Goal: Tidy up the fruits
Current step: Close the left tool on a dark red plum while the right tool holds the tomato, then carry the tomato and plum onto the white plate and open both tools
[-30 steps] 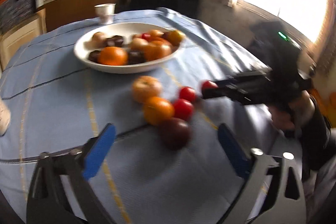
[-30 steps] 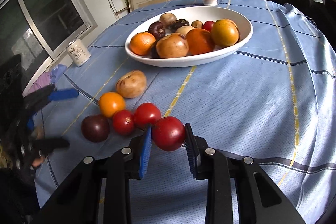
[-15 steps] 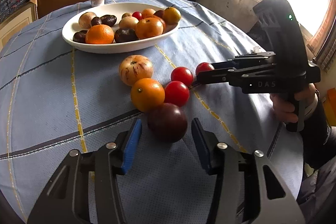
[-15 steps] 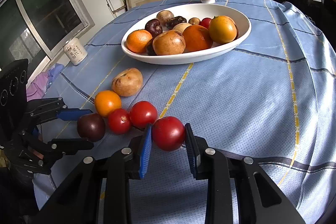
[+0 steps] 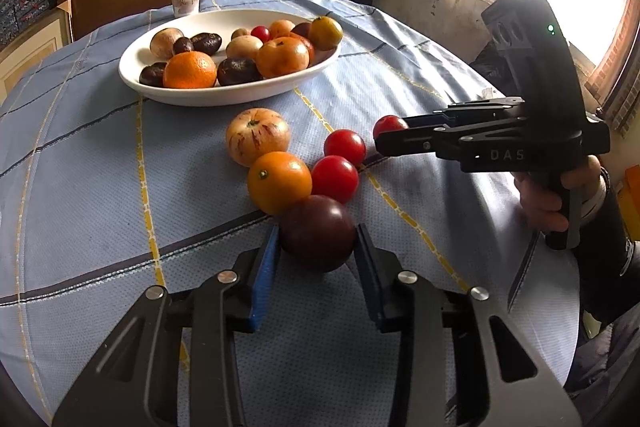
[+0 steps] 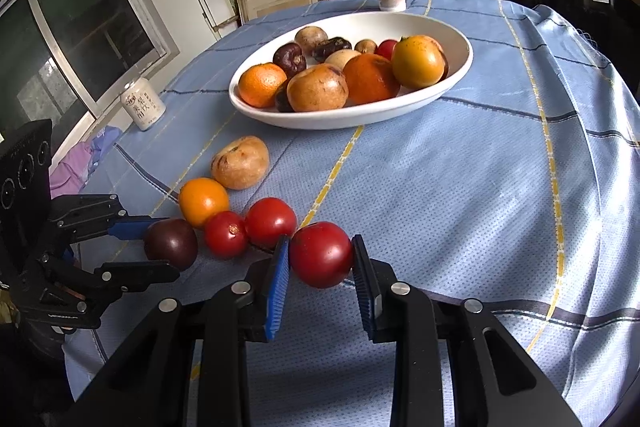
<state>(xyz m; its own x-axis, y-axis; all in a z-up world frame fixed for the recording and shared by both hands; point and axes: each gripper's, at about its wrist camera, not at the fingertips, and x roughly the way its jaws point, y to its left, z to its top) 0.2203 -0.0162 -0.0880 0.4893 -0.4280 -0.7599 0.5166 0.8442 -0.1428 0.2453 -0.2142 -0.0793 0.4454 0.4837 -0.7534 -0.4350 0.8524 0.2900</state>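
Left claw (image 5: 316, 247) closed on one plum (image 5: 318, 231)

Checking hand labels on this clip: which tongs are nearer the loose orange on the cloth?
Left. The left tongs have just closed around the dark plum touching the orange; the right tongs grip a red tomato two tomatoes away.
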